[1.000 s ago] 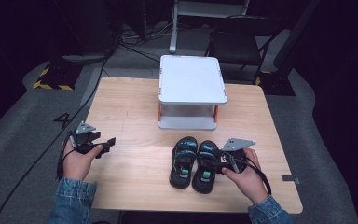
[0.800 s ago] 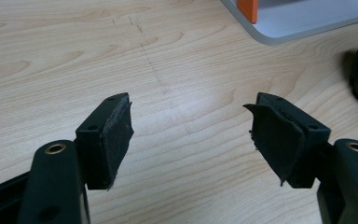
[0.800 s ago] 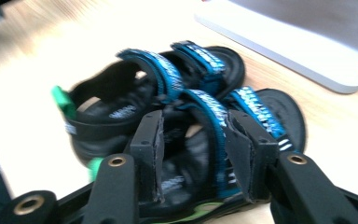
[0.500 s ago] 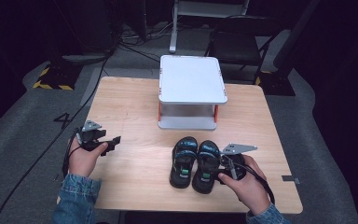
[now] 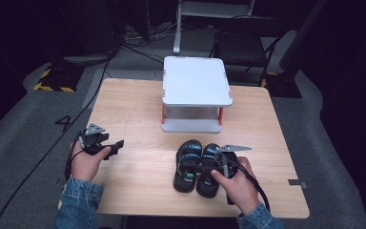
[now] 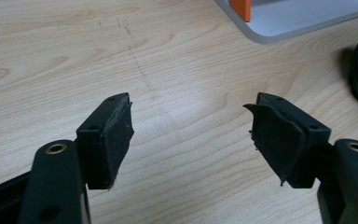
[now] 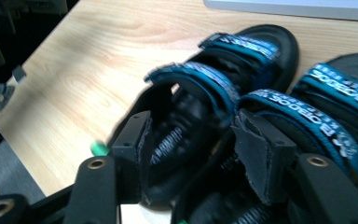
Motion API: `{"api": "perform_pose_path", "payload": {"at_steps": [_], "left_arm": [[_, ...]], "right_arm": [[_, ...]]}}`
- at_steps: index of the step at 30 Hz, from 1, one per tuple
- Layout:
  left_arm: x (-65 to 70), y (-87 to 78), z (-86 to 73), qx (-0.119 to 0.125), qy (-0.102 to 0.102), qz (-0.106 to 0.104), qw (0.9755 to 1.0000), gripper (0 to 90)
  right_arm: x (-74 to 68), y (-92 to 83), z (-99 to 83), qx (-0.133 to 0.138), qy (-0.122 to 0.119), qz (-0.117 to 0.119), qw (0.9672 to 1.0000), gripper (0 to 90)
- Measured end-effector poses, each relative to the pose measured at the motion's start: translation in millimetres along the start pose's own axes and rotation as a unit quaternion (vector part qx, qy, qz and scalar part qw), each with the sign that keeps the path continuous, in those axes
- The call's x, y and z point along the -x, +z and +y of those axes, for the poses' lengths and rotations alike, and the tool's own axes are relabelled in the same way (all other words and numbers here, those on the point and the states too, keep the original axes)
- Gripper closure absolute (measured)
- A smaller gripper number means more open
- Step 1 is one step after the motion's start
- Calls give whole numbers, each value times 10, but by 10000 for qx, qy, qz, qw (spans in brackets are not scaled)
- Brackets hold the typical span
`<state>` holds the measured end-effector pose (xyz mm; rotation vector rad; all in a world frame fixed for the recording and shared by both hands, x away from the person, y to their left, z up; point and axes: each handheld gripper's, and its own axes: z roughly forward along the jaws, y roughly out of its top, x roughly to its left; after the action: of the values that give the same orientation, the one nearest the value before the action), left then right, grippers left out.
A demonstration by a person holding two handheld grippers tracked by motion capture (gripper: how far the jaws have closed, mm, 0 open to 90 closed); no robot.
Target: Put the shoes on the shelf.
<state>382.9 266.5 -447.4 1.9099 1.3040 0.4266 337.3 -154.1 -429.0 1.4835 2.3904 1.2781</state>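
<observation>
Sandals, teal straps, white lettering blurred, unreadable.

The left gripper rests with jaws spread wide, while the right gripper has jaws just opening.

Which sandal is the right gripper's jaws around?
The left sandal of the pair: the right gripper straddles its heel end, jaws just opening. The other sandal lies beside its jaw.
</observation>
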Motion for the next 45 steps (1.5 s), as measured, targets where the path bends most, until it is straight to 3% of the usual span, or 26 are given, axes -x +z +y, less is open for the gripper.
{"api": "perform_pose_path", "payload": {"at_steps": [4,8,11,14,20,24,35,39,42,45], "left_arm": [[3,-2,-5,-5,57,32,10000,296],[16,9,-13,-16,57,22,10000,296],[24,4,-12,-30,61,19,10000,296],[37,16,-10,-26,73,8,10000,295],[36,23,-10,-47,88,22,9999,295],[34,24,-11,-54,95,23,9999,295],[24,23,-21,-57,72,21,10000,295],[6,15,-39,-41,48,40,10000,295],[-7,-1,-56,-38,54,61,10000,295],[-17,-32,-76,-26,33,82,10000,295]], "right_arm": [[-39,61,25,-43,57,-60,10000,445],[-104,70,21,-178,-34,-310,9994,443],[-145,79,-14,-231,-159,-572,9980,439],[-119,138,-34,-359,-247,-1048,9935,407],[-136,291,-91,-360,-301,-1108,9927,405],[-167,352,-132,-462,-611,-1349,9879,448],[-127,279,-64,-618,-658,-1320,9871,776],[-123,241,-29,-477,-756,-1369,9865,803],[-115,172,68,-244,-710,-1279,9889,806],[-105,135,185,-121,-728,-1264,9892,805]]}}
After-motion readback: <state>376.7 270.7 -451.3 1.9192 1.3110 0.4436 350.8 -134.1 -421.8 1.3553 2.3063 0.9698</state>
